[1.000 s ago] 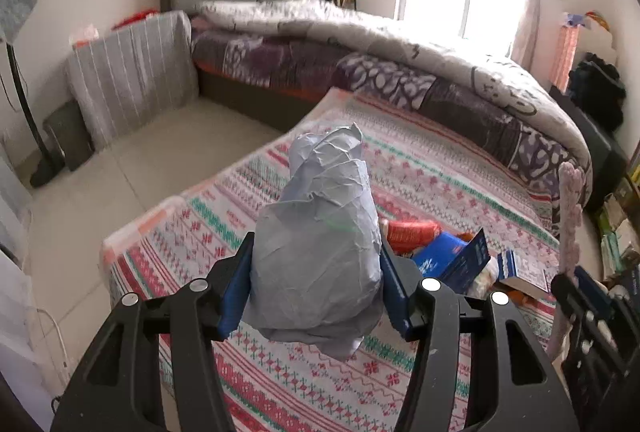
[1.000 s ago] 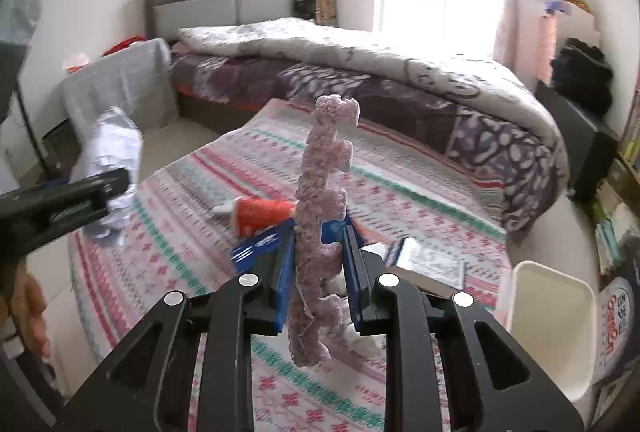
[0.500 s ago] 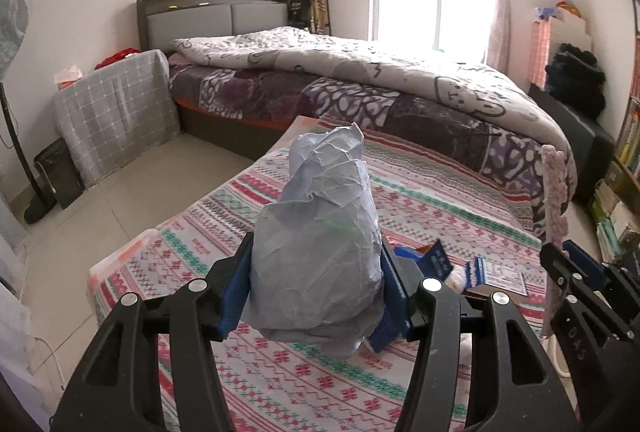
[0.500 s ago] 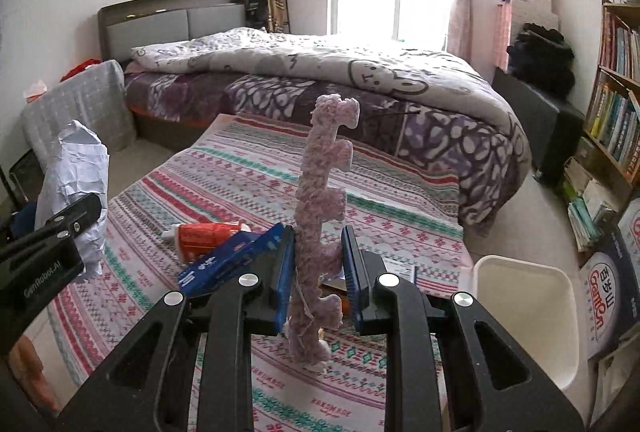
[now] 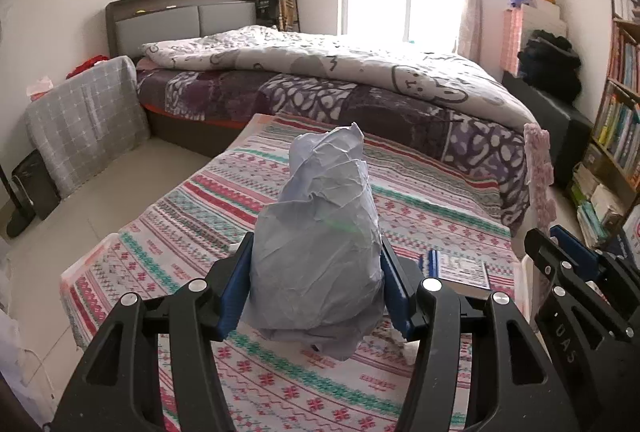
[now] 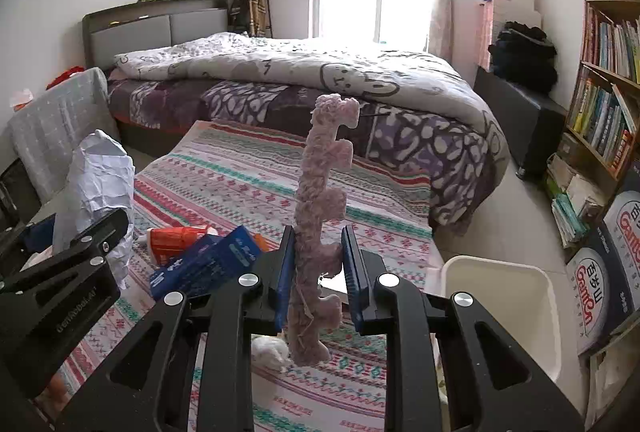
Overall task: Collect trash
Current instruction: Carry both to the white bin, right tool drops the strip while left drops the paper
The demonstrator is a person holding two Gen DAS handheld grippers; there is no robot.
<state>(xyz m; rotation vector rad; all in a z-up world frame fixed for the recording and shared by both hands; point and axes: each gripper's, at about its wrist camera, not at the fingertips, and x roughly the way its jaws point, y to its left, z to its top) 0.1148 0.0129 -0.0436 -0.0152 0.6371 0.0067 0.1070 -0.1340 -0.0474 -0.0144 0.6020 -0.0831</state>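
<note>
My left gripper (image 5: 314, 288) is shut on a crumpled grey-white paper ball (image 5: 320, 244), held above the patterned tablecloth (image 5: 224, 208). The ball also shows in the right wrist view (image 6: 100, 188). My right gripper (image 6: 319, 268) is shut on a pink fuzzy notched strip (image 6: 320, 224), which stands upright; its top shows in the left wrist view (image 5: 538, 168). A white bin (image 6: 500, 300) stands on the floor at the right of the table. On the cloth lie an orange tube (image 6: 176, 238), a blue box (image 6: 208, 264) and a small white wad (image 6: 270, 350).
A booklet (image 5: 460, 268) lies on the cloth near the right edge. A bed with a quilt (image 6: 300, 72) stands behind the table. A bookshelf (image 6: 604, 72) and stacked books fill the right wall. A covered grey chest (image 5: 84, 120) stands at the left.
Both grippers have swung to the right with their loads. The white bin has come more fully into the right wrist view. Grips are unchanged.
</note>
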